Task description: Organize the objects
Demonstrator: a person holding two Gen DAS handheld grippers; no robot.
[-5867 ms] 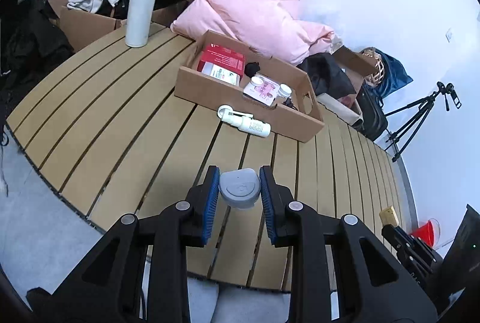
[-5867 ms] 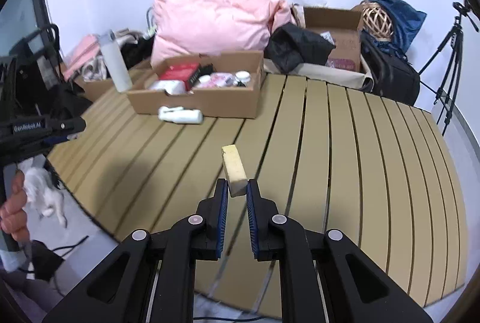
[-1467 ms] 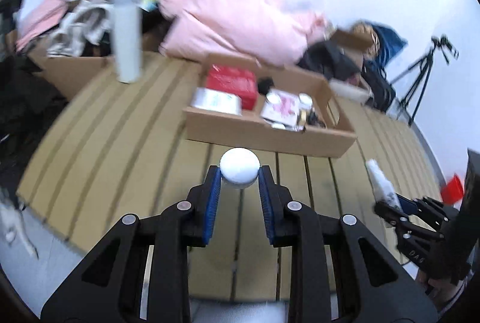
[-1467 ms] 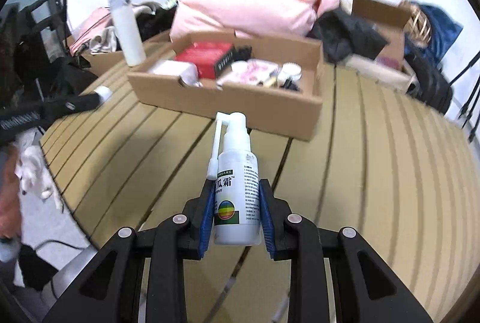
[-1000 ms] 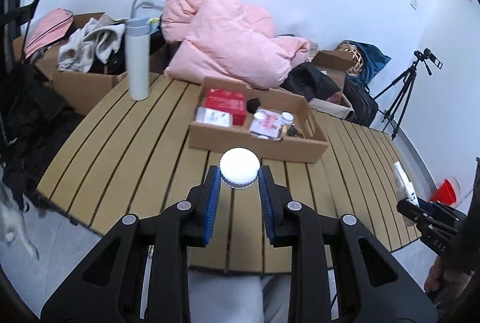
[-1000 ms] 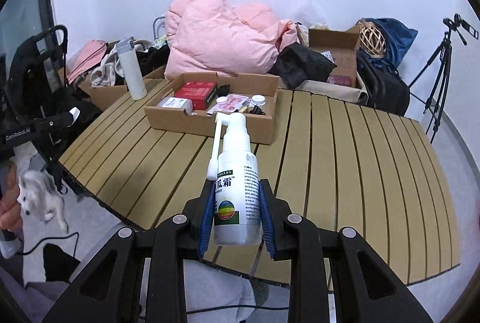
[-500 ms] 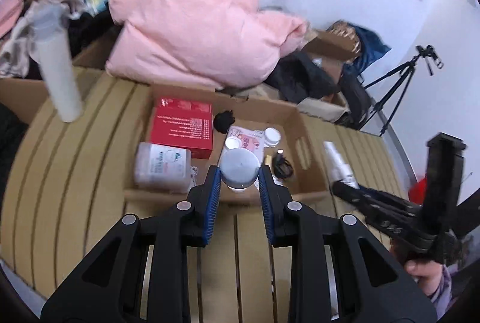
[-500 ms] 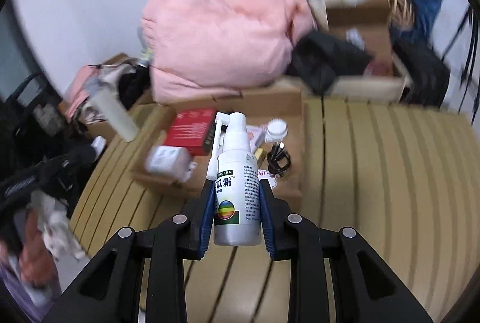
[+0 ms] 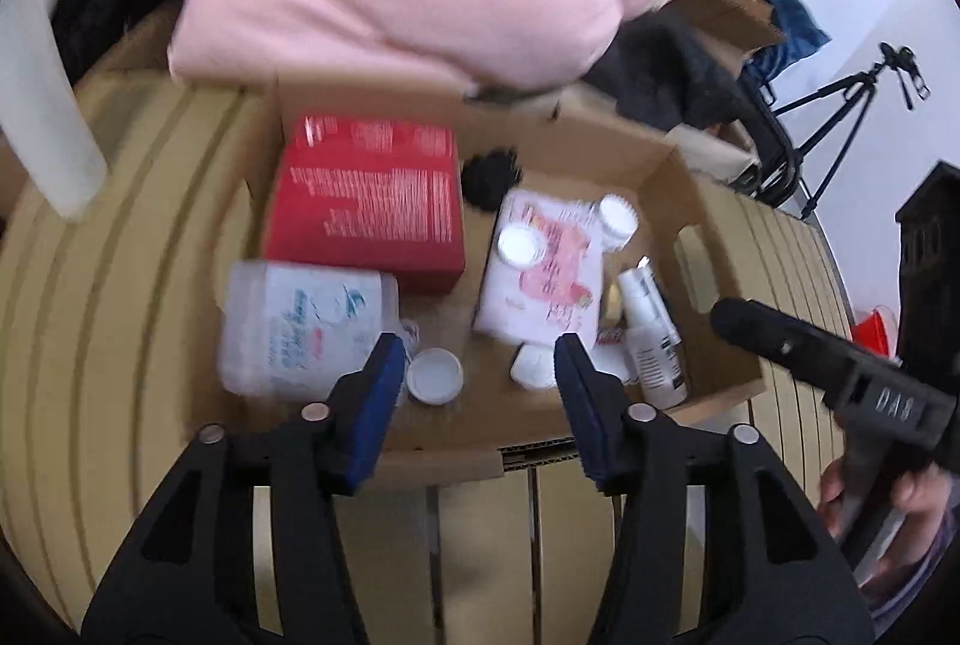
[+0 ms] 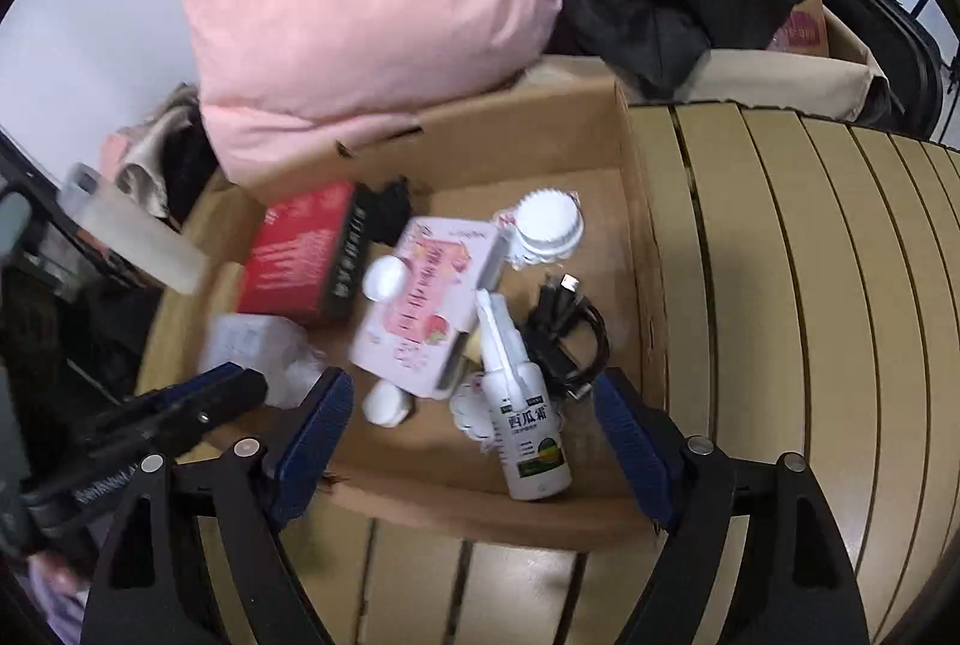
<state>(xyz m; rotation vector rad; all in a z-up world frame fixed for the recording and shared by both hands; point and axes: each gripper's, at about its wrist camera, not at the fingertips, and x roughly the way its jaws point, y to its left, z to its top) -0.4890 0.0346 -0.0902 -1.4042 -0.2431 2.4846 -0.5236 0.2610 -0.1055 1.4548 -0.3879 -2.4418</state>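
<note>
Evidently both grippers hang over the cardboard box (image 9: 714, 201) because that is where the loose things are being collected. Going from the left of the left wrist view, a tall white bottle (image 9: 42, 105) stands on the slatted wooden table (image 9: 120, 345) outside the box, and I judge it may not belong to this lot. Inside, a clear plastic pack (image 9: 300, 327) lies against the near left wall with a red box (image 9: 366, 201) flat behind it, both packed tight, likely to leave room. The left gripper (image 9: 474, 375) is spread wide and holds nothing; the small white jar (image 9: 435, 375) sits on the box floor between its blue pads, so it looks freshly set down in the free gap there. Next comes a pink-and-white carton (image 9: 546, 273) lying flat, with a round white cap (image 9: 519, 246) on it and another white-capped jar (image 9: 618, 219) beside it. Further right, the spray bottle (image 10: 528, 429) lies on its side, nozzle pointing to the back wall, just beside a coiled black cable (image 10: 570, 339); lying down, it cannot topple. The right gripper (image 10: 474, 441) is likewise spread wide and empty above it. Behind the box, a pink duvet (image 10: 372, 3) spills onto its rear rim.
</note>
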